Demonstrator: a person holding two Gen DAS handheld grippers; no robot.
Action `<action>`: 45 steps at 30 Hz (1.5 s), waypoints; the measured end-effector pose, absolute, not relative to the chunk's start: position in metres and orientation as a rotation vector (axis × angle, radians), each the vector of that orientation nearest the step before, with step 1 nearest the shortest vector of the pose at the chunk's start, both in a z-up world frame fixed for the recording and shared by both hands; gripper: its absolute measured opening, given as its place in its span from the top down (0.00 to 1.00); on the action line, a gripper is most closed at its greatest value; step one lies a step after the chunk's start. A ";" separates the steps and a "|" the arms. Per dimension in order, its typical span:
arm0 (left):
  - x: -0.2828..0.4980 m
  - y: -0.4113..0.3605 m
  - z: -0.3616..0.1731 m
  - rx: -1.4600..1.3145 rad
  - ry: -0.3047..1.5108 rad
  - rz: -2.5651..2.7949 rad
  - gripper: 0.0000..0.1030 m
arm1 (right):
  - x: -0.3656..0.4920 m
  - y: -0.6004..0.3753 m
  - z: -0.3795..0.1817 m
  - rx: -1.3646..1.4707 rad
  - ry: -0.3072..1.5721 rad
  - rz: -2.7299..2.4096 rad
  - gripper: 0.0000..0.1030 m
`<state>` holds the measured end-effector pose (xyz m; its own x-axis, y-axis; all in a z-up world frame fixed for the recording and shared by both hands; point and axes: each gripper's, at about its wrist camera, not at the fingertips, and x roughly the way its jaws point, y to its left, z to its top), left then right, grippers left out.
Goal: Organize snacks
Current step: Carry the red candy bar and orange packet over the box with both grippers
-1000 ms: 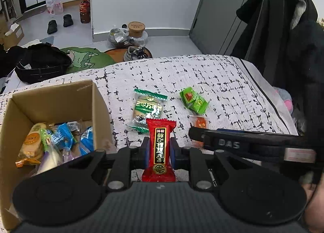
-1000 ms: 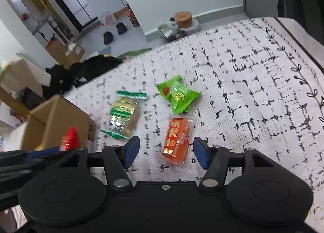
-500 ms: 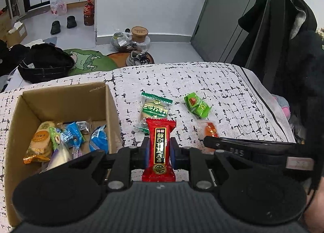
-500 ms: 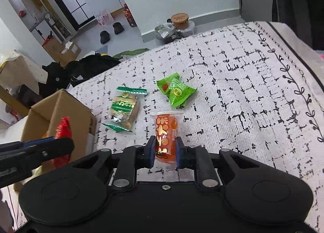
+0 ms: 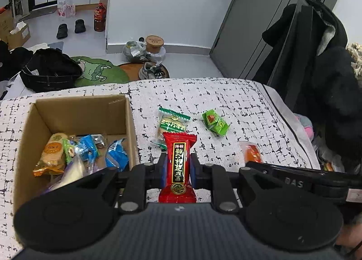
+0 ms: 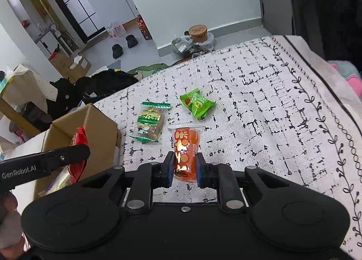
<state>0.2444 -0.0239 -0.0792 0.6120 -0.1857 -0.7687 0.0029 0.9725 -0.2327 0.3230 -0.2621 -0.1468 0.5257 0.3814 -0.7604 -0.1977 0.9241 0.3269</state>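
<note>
My left gripper (image 5: 178, 170) is shut on a red snack bar (image 5: 179, 165) with a black and gold label, held above the cloth just right of the open cardboard box (image 5: 130, 119). Several wrapped snacks lie in the box. My right gripper (image 6: 185, 169) is shut on an orange jelly pack (image 6: 186, 146), lifted off the cloth. A green-and-tan cookie pack (image 6: 149, 122) and a bright green candy pack (image 6: 196, 105) still lie on the patterned cloth (image 6: 271, 113). In the right wrist view the red snack bar (image 6: 78, 144) hangs by the cardboard box (image 6: 99, 133).
The cloth-covered surface ends at the far edge, with floor clutter beyond: a black bag (image 5: 49, 70), a green mat (image 5: 99, 74), shoes and jars. Dark coats (image 5: 328, 67) hang at the right. A person's hand (image 6: 9, 214) shows at the lower left of the right wrist view.
My right gripper closed on the orange jelly pack and lifted it off the cloth. My left gripper rose a little with the red snack bar still held.
</note>
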 end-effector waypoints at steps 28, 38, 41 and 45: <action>0.177 0.062 -0.023 -0.258 0.796 -0.027 0.82 | 0.276 -0.205 -0.090 0.221 0.843 0.472 0.83; 0.167 0.087 -0.044 -0.298 0.810 -0.018 0.82 | 0.266 -0.168 -0.090 0.194 0.835 0.516 0.83; 0.165 0.094 -0.052 -0.315 0.824 -0.016 0.82 | 0.263 -0.157 -0.094 0.197 0.842 0.530 0.83; 0.164 0.098 -0.063 -0.332 0.843 -0.022 0.82 | 0.259 -0.140 -0.101 0.190 0.859 0.554 0.83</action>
<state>0.1642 0.0983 -0.0633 0.6679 -0.1500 -0.7289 -0.1112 0.9484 -0.2971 0.2594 -0.1398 -0.1015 0.5229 0.5342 -0.6643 -0.3849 0.8433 0.3751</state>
